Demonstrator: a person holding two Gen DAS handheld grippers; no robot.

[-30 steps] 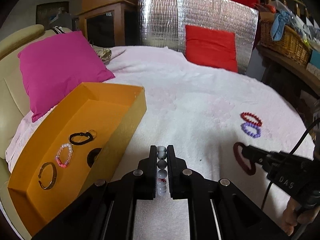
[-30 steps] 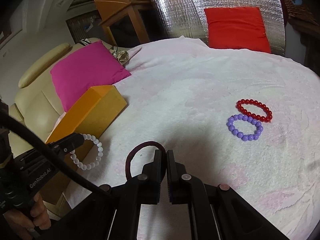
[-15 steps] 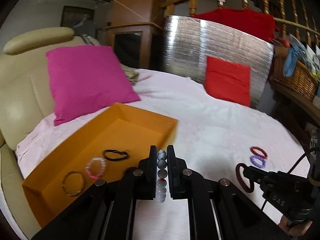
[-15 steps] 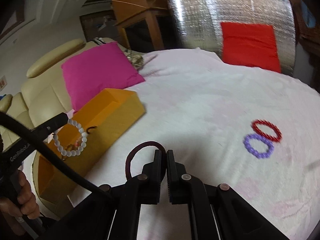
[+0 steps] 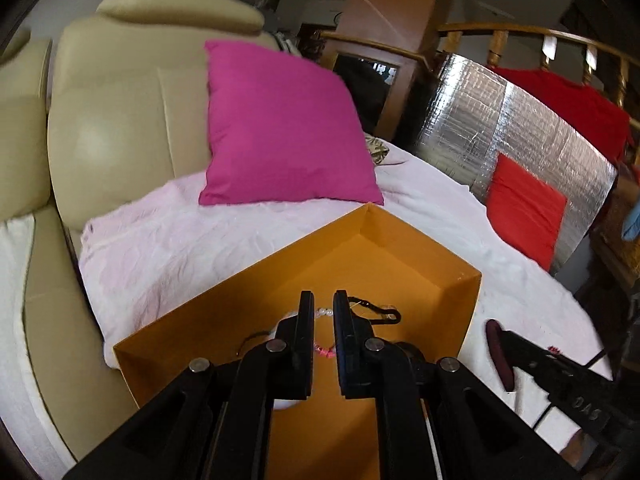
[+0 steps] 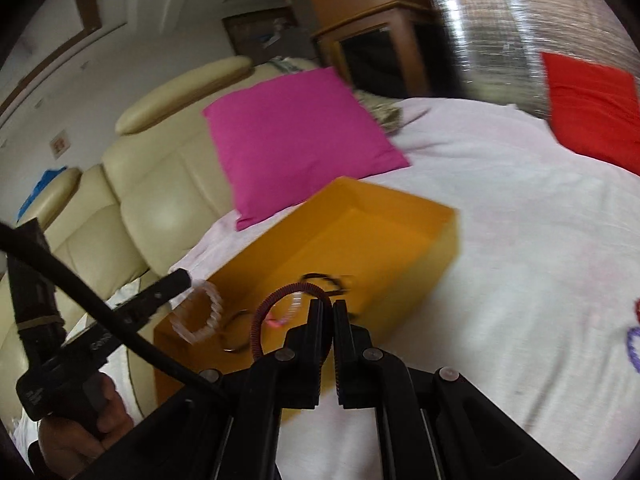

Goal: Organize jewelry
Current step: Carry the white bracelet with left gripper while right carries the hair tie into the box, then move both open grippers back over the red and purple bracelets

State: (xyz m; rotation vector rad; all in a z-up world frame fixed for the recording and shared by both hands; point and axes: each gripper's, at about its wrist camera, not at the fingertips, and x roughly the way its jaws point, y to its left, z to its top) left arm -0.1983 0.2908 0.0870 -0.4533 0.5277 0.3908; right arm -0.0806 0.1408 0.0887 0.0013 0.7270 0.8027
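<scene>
Jewelry going into orange box [image 5: 400, 264], drop-off step.

Left wrist view: left gripper [image 5: 320, 308] over box at lower centre, fingers apart, nothing between them. Black cord bracelet [image 5: 380, 312] and pink-beaded piece [image 5: 324, 350] on box floor. Dark red ring [image 5: 498, 354] held by other tool, lower right.

Right wrist view: right gripper [image 6: 327, 312] clamped on dark red ring [image 6: 276, 304], near box's front edge. White bead bracelet [image 6: 200, 316] at left tool tip, blurred, possibly dropping. Purple bracelet [image 6: 634, 348] on blanket, right edge.

Next: carry ring over box, release.
</scene>
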